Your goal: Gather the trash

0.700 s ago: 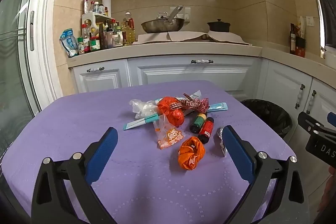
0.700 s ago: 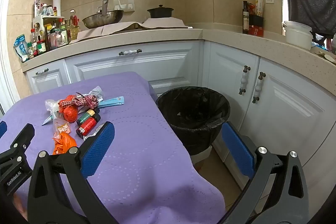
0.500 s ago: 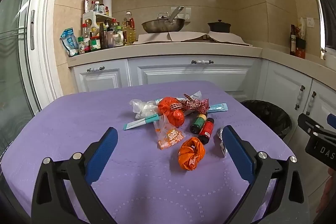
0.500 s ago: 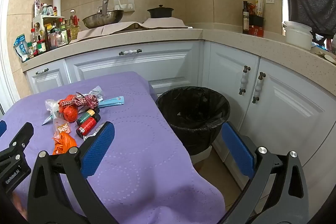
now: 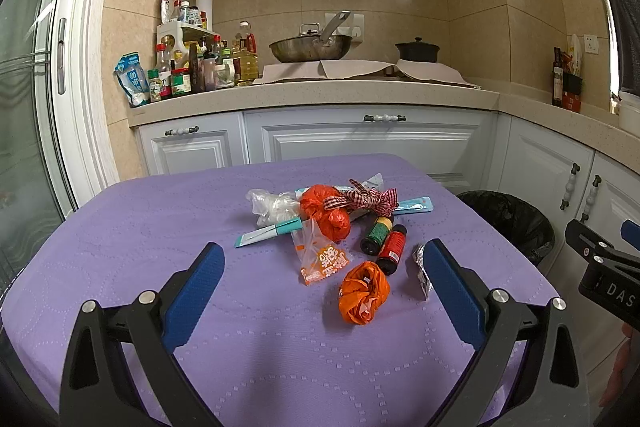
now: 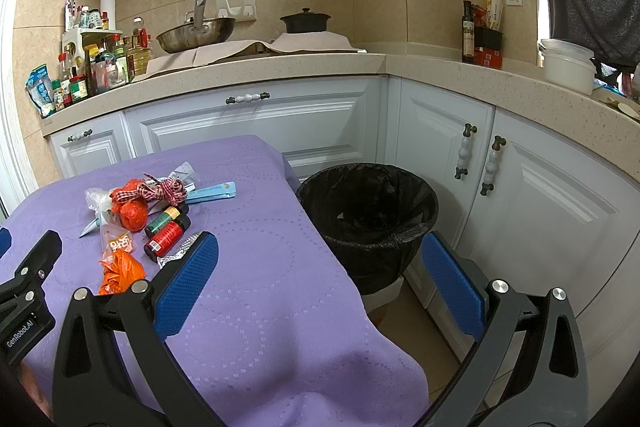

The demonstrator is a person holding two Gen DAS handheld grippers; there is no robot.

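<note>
A heap of trash lies on the purple table [image 5: 160, 227]: a crumpled orange bag [image 5: 363, 291], a clear snack wrapper with orange print [image 5: 320, 259], a red bottle [image 5: 391, 247], a green bottle [image 5: 376, 233], a foil wrapper [image 5: 421, 267], a second orange bag [image 5: 324, 211], a checked ribbon [image 5: 368, 197], a clear bag [image 5: 272, 205] and teal packets [image 5: 268, 231]. My left gripper [image 5: 320, 287] is open and empty, just short of the crumpled orange bag. My right gripper [image 6: 320, 279] is open and empty, over the table's right edge. A black-lined bin [image 6: 368, 211] stands on the floor to the right.
White cabinets [image 6: 256, 123] and a stone counter [image 5: 312, 93] run behind and to the right of the table. Bottles and jars [image 5: 188, 67], a wok [image 5: 310, 49] and a black pot [image 5: 417, 50] stand on the counter. A glass door [image 5: 28, 107] is at the left.
</note>
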